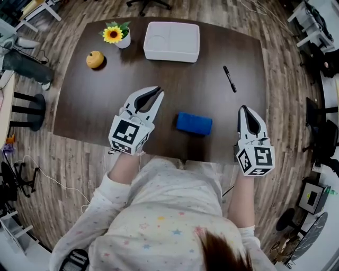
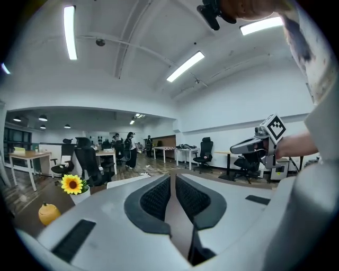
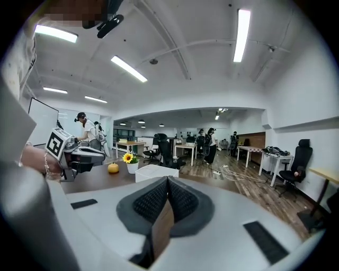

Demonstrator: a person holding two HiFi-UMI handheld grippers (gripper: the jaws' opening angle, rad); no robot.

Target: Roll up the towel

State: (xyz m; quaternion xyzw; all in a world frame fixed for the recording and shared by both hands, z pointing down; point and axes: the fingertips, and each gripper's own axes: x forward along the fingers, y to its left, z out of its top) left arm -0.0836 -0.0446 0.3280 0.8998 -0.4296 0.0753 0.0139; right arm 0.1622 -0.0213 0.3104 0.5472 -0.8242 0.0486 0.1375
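- While the left gripper (image 1: 157, 96) hangs over the near edge of the table (image 1: 175, 87), its jaws stand almost together, with a thin slit between the pads and nothing in it.
- Right gripper (image 1: 243, 110) is above the near right corner, its jaws closed pad to pad and empty.
- Towel (image 1: 194, 123), blue and already rolled, lies between the two grippers close to the near edge, touching neither.
- Past the towel a broad stretch of bare tabletop runs up to the tray (image 1: 171, 41).
- Pen (image 1: 229, 78) lies toward the right edge, well apart from the towel.
- Yellow fruit (image 1: 95, 59) sits toward the left edge.
- Tray and sunflower pot (image 1: 116, 35) stand side by side along the far edge.
- Chair (image 1: 148, 4) stands on the wood floor just beyond that edge.
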